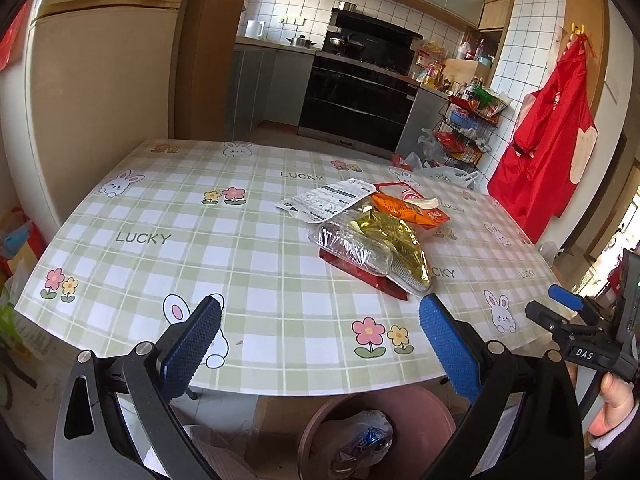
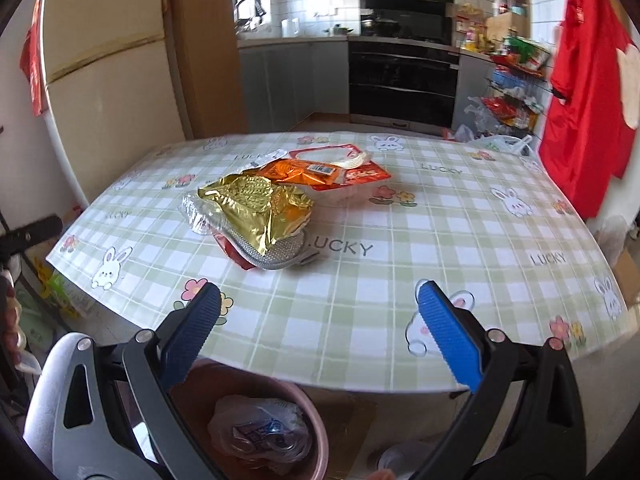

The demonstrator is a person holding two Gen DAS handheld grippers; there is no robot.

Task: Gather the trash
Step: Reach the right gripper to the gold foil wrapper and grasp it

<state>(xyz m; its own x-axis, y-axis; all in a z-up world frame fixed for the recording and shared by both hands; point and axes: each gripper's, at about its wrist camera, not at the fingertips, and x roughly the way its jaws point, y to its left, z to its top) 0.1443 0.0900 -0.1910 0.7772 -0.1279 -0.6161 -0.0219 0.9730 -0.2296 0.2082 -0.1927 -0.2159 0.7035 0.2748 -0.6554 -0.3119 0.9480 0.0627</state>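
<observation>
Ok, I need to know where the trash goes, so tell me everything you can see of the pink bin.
The pink bin is a round, dull pink container that looks plastic. It stands upright on the floor just below the near edge of the table, open at the top with no lid in view. Inside lies a crumpled clear plastic bag with blue printed packaging in it. Both grippers' arms hide parts of its rim.

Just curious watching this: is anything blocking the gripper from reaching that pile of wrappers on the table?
Nothing visible does. Only bare tablecloth lies between the open right gripper and the wrapper pile. The pink bin sits below the table's near edge.
</observation>
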